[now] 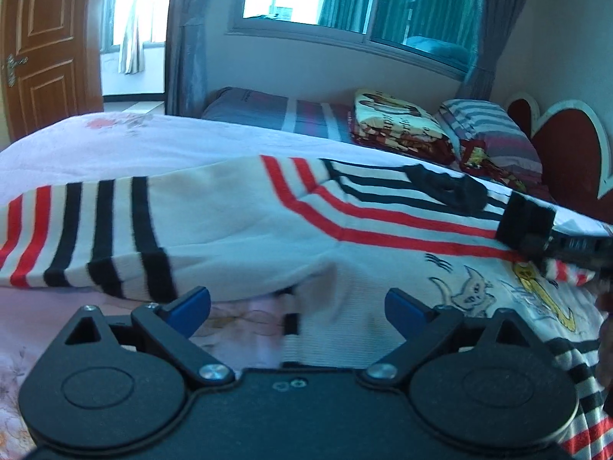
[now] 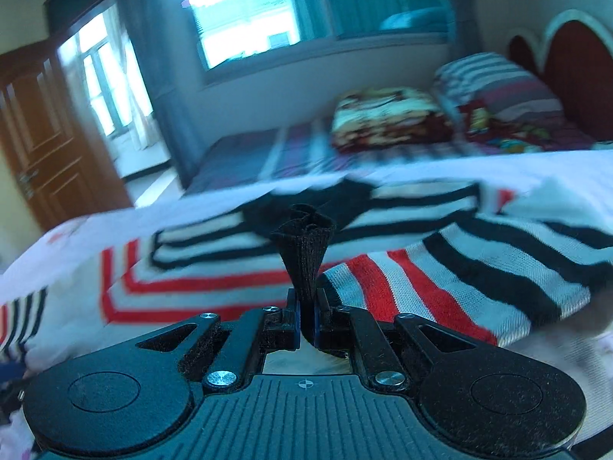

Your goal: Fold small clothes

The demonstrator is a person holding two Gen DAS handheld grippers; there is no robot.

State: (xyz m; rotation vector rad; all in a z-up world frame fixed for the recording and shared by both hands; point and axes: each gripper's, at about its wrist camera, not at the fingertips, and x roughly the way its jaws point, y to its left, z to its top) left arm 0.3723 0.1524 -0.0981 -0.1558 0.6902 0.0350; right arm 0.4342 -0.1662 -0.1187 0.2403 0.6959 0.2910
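The bed [image 1: 95,142] is covered by a pale pink quilt with a faint floral print; it is soft and will yield under pressure. The sweater [image 1: 237,230] is spread across it: a small white ribbed knit with red and black stripes, a cartoon cat print on the front, and black cuffs. One sleeve [image 1: 76,237] is laid out to the left in the left wrist view.

The right tool [image 2: 306,324] is closed tight on a black knit cuff [image 2: 304,245], which is bunched into a fan shape above the blue pads. The left tool [image 1: 297,304] is held wide apart just above the sweater's lower edge, with nothing between its blue pads [image 1: 193,304].

Risks, as judged:
- The cuff is held by a narrow pinch only; stretchy ribbing could slip out if pulled quickly. Motion blur is noted in the right wrist view.
- If the sleeve is dragged rather than lifted, the loose knit body may be pulled askew, since nothing is pinning it.
- The quilt could be caught along with the hem when the left tool is closed low.
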